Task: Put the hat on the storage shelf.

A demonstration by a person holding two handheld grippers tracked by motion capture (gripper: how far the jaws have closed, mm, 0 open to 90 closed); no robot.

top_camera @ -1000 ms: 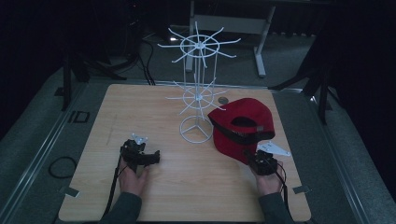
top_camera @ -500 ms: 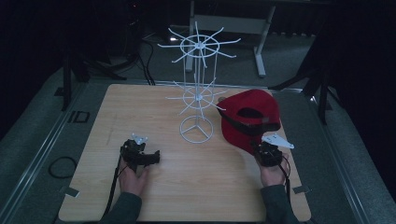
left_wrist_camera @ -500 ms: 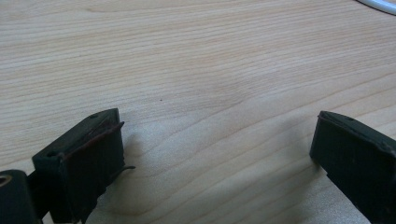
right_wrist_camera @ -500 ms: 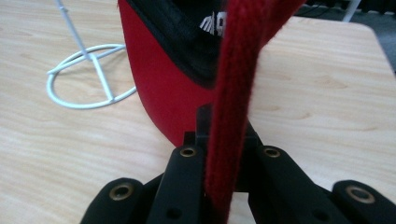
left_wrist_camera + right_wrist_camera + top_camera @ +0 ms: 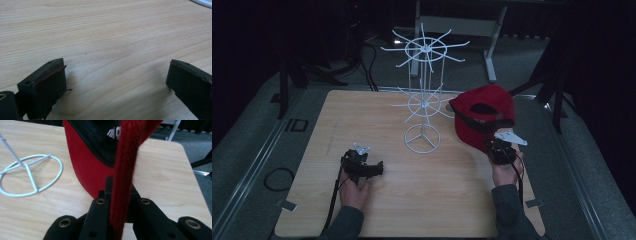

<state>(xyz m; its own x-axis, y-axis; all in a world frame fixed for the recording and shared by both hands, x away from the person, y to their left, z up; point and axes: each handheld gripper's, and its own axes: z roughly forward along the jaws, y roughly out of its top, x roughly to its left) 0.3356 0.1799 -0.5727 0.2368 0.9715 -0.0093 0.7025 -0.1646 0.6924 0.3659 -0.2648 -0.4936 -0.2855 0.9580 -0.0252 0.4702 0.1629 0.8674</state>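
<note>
A red cap point(image 5: 484, 107) with a black inner band hangs tilted above the table's right side, its opening facing me. My right gripper point(image 5: 498, 146) is shut on its lower edge from below. In the right gripper view the cap point(image 5: 85, 167) fills the top, and a red fabric edge point(image 5: 125, 182) runs down between the closed jaws of the right gripper point(image 5: 121, 215). My left gripper point(image 5: 374, 168) rests on the wooden table point(image 5: 452, 200) at the front left. Its jaws stand wide apart over bare wood, as the left gripper point(image 5: 116, 72) view shows.
A white wire display stand point(image 5: 423, 105) with two tiers of spokes rises from a ring base at the table's middle, just left of the cap. Its base point(image 5: 25, 165) lies left of the cap in the right gripper view. Dark floor, cables and frames surround the table.
My right gripper has carried the red cap up and to the right, off the table beside the stand's base. The left gripper has stayed in place.
</note>
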